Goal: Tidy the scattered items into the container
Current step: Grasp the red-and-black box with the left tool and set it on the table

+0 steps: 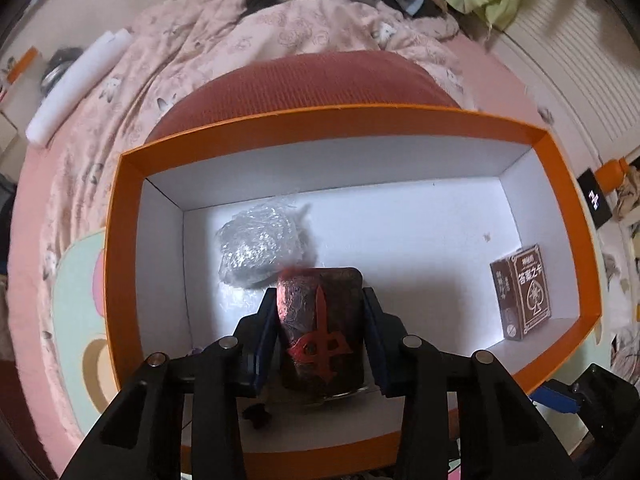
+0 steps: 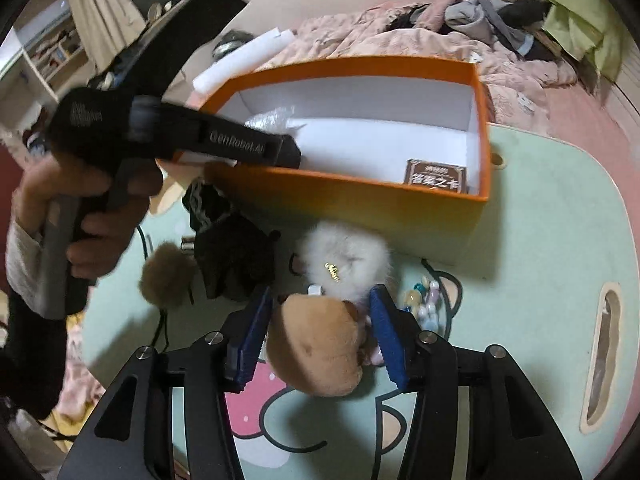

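Observation:
An orange box with a white inside [image 1: 320, 120] stands on the mint table; it also shows in the right wrist view [image 2: 360, 200]. My left gripper [image 1: 320, 300] is inside the box, shut on a dark card deck with a red cross emblem [image 1: 320, 328]. In the box lie a crumpled clear plastic wad [image 1: 260, 248] and a brown card box with a spade [image 1: 524, 292]. My right gripper [image 2: 320, 304] is over the table, its jaws around a tan plush toy [image 2: 316, 344]; whether they press it is unclear. A white fluffy pom-pom [image 2: 344, 264] lies just beyond.
On the table [image 2: 540, 260] near the right gripper lie a brown pom-pom [image 2: 166, 276], a black fabric item [image 2: 236, 256] and several small beads [image 2: 424, 300]. The left gripper's handle and the hand [image 2: 100, 184] cross the left side. A pink quilt [image 1: 240, 52] lies behind.

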`<action>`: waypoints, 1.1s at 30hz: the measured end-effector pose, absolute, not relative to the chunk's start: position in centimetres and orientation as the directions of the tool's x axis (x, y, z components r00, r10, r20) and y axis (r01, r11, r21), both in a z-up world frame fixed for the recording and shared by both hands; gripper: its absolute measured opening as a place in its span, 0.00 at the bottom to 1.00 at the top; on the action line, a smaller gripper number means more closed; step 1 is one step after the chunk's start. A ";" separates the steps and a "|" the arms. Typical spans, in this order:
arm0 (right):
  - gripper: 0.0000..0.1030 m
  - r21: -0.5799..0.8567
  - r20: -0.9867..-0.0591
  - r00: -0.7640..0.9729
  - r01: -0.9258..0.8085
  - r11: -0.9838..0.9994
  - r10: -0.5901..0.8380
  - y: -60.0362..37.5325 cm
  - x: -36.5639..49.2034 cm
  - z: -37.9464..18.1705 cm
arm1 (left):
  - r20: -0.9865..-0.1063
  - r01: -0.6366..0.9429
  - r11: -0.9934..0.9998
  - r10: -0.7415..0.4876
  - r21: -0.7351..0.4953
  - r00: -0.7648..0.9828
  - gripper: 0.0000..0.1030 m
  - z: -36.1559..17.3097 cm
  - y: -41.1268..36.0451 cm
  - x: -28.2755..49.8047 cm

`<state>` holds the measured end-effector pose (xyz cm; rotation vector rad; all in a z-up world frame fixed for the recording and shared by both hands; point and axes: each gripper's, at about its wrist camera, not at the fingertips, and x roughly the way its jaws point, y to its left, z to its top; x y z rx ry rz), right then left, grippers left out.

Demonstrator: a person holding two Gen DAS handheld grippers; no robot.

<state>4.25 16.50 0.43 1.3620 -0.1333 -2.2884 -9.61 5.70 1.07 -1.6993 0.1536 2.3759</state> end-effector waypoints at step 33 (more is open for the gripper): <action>0.50 0.286 -0.908 -0.247 0.229 -0.931 -0.340 4.3 -10.9 0.8 | -0.830 -0.098 -0.973 0.229 -0.209 -0.508 0.46 0.8 -5.0 4.2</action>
